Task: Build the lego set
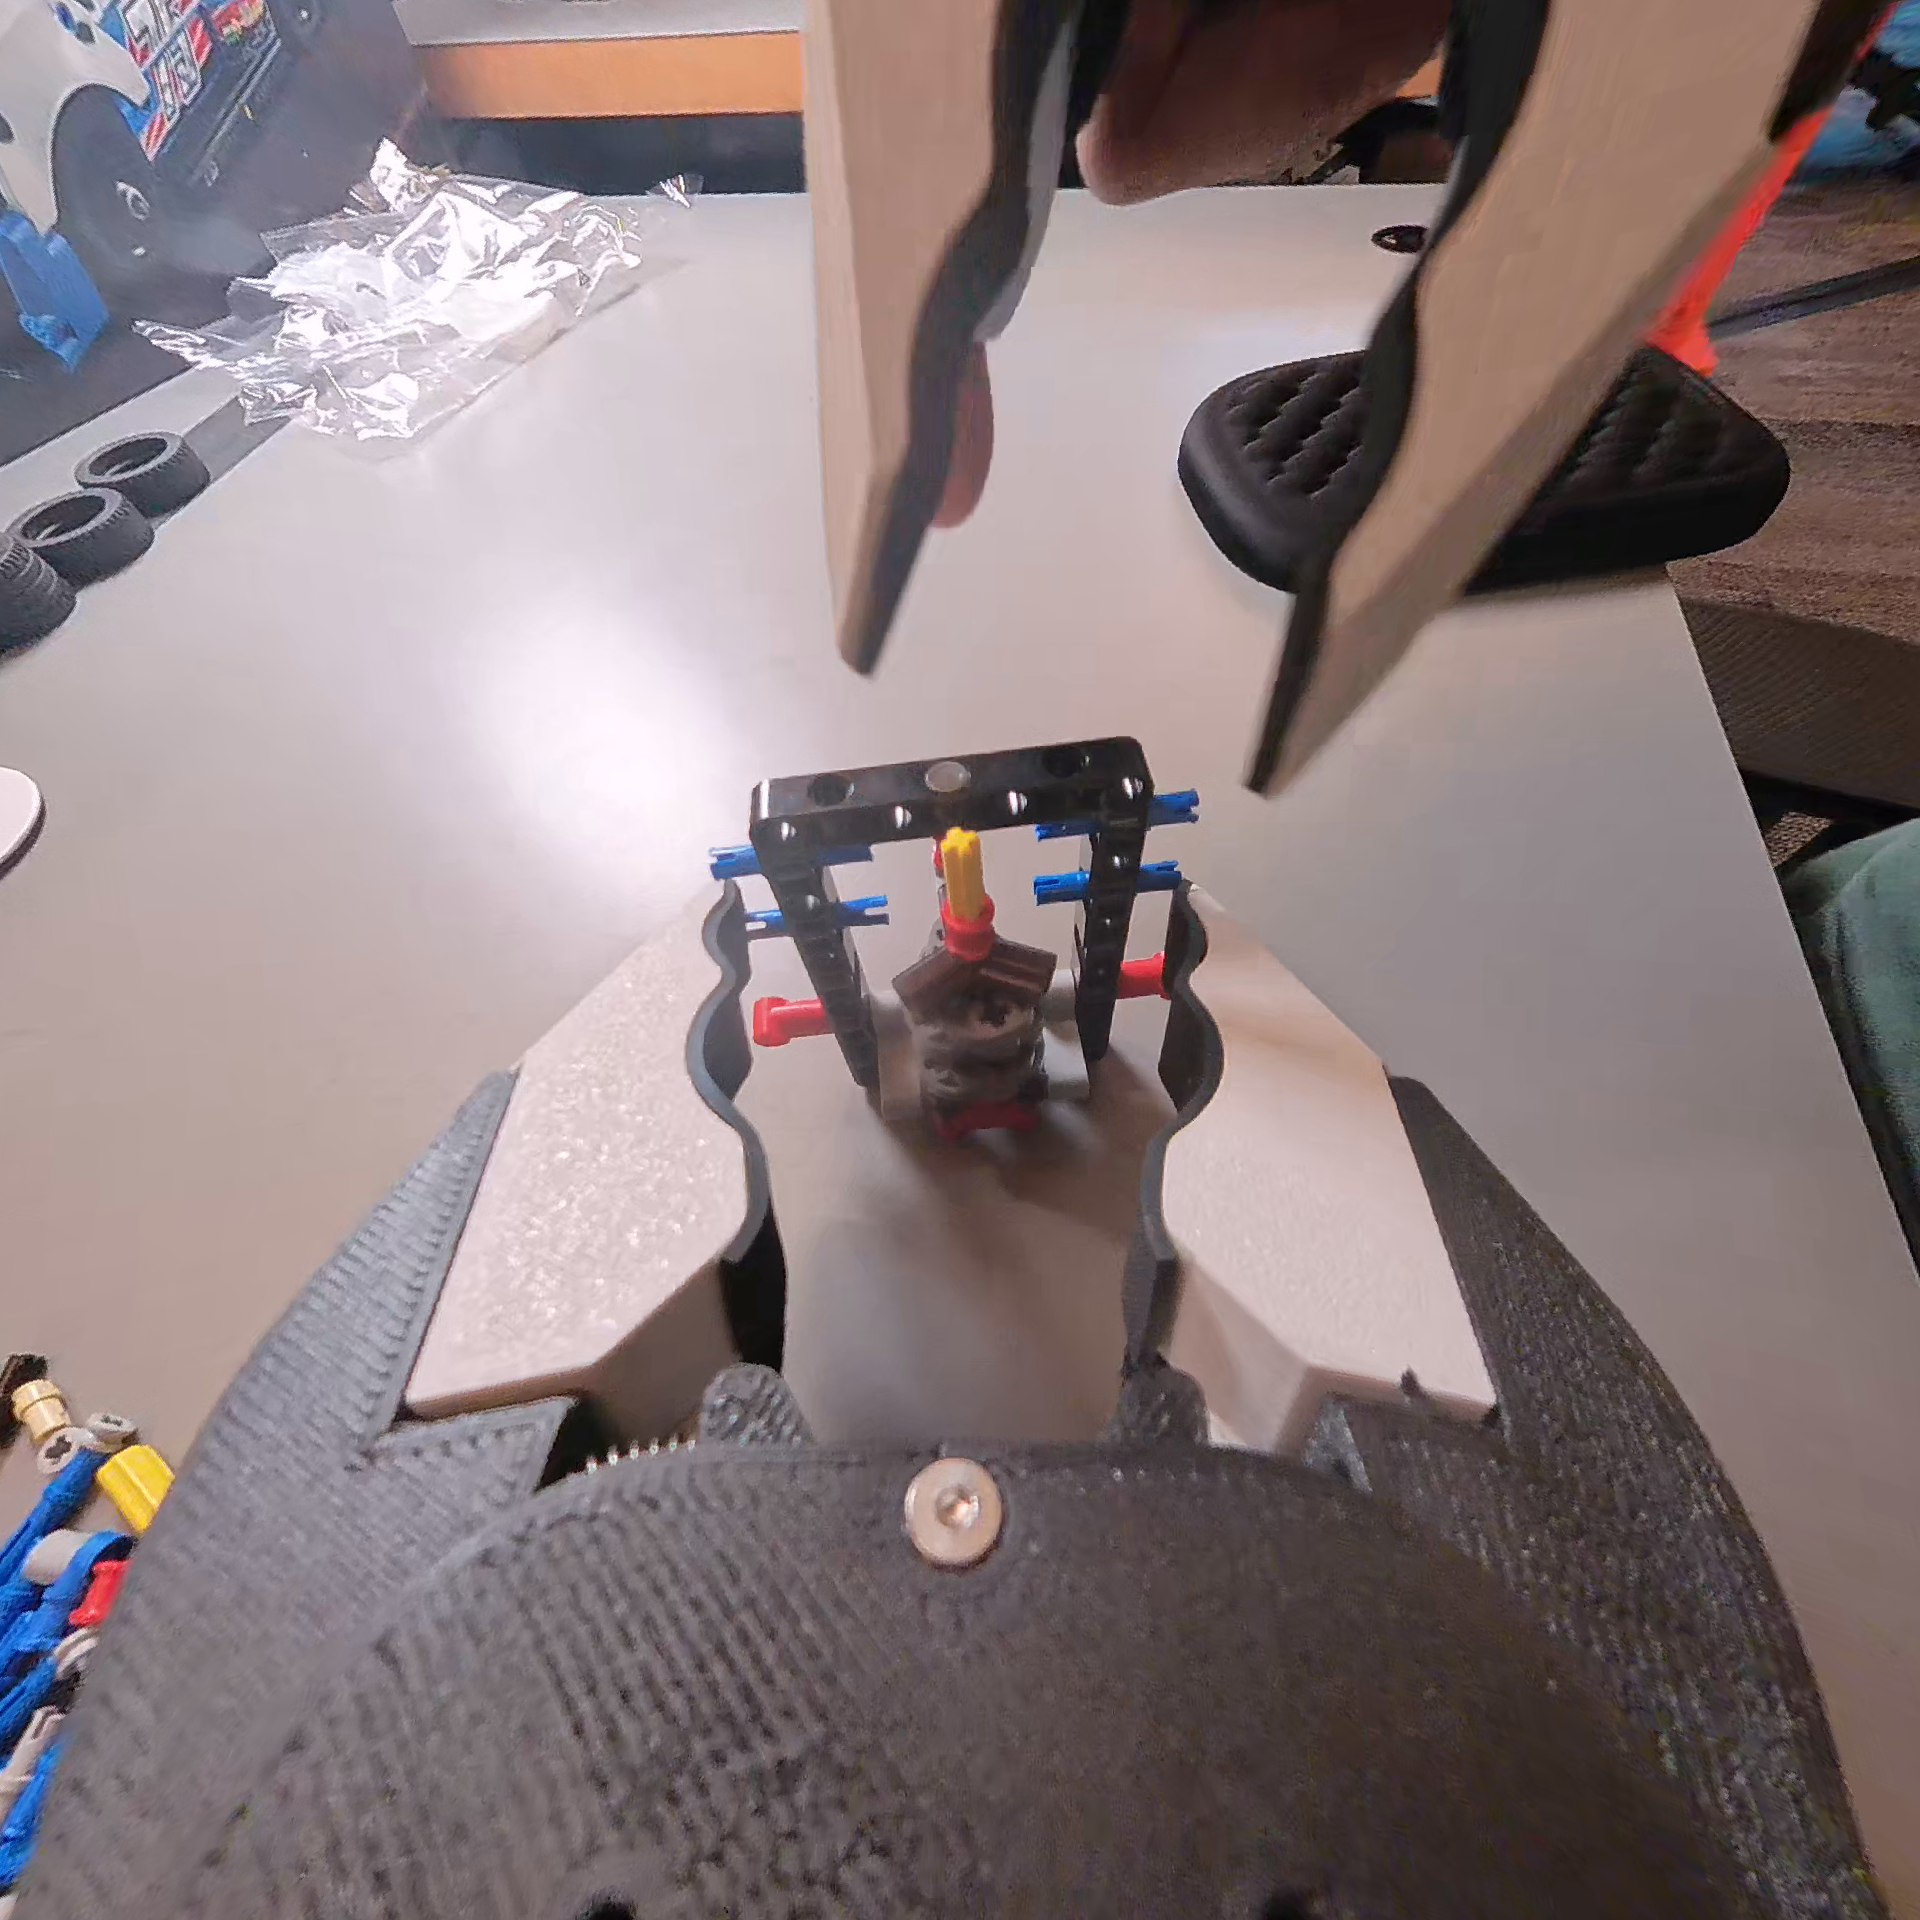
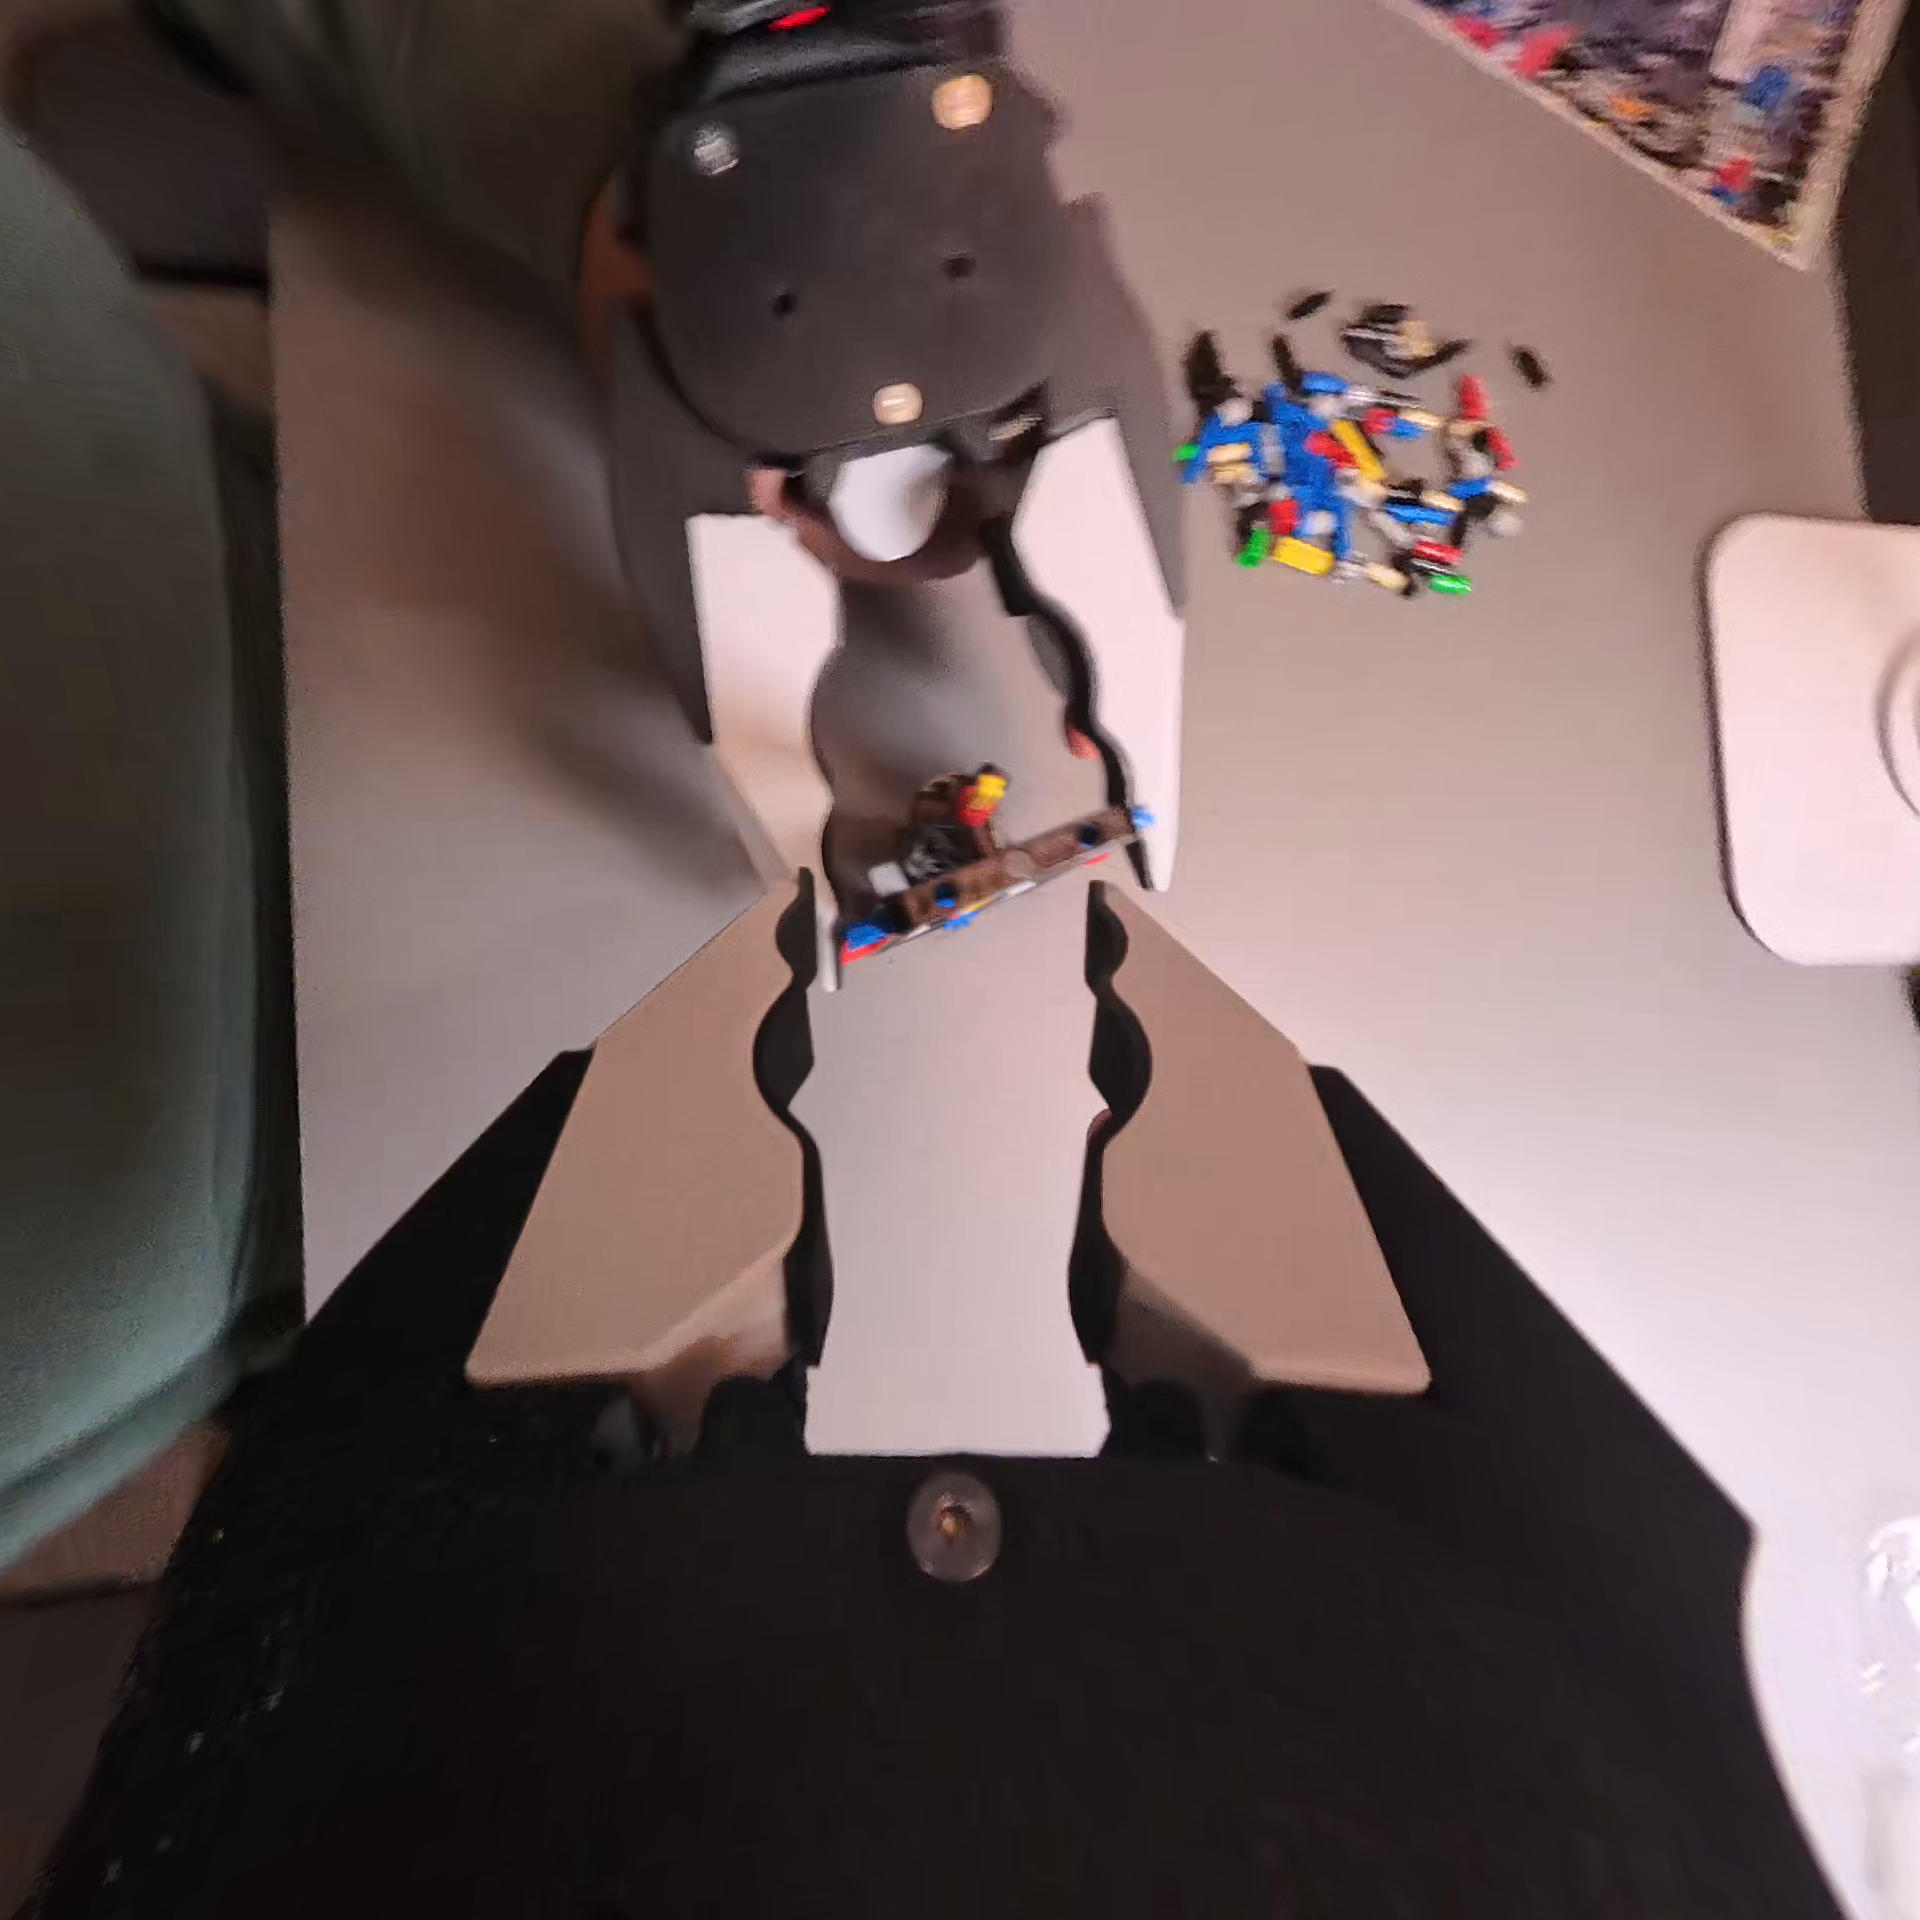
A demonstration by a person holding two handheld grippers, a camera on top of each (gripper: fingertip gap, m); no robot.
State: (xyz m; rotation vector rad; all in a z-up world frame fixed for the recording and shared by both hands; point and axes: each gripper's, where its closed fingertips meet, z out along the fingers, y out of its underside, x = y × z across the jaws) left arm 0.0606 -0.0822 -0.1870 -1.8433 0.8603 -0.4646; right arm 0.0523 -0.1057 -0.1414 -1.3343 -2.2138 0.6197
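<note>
While the lego assembly (image 1: 951, 925) sits between the fingers of the left claw (image 1: 956, 935), its black frame stands upright on the grey counter (image 1: 468, 831), with blue pins and red pins jutting from its two side beams. Inside the frame rises a stack of dark gears (image 1: 975, 1023) topped by a red bush and a yellow axle (image 1: 961, 868). The left claw's fingertips flank the frame's side beams — the red pin ends lie at or just beside the black pads, though whether the pads actually press on the frame cannot be told, so its grip is uncertain.

Above and beyond the assembly hangs the right claw (image 1: 1060, 727), spread wide and holding nothing, its tips apart from the frame's top beam. From the right wrist view the same assembly (image 2: 977, 862) lies just past the right claw's (image 2: 945, 894) fingertips, near the gap between them but not within it.

A pile of loose lego pieces (image 2: 1351, 468) — blue, yellow, red, black — lies on the counter well apart from the frame. Clear plastic bags (image 1: 416, 301) and several black tyres (image 1: 94, 520) rest farther off on the counter.
</note>
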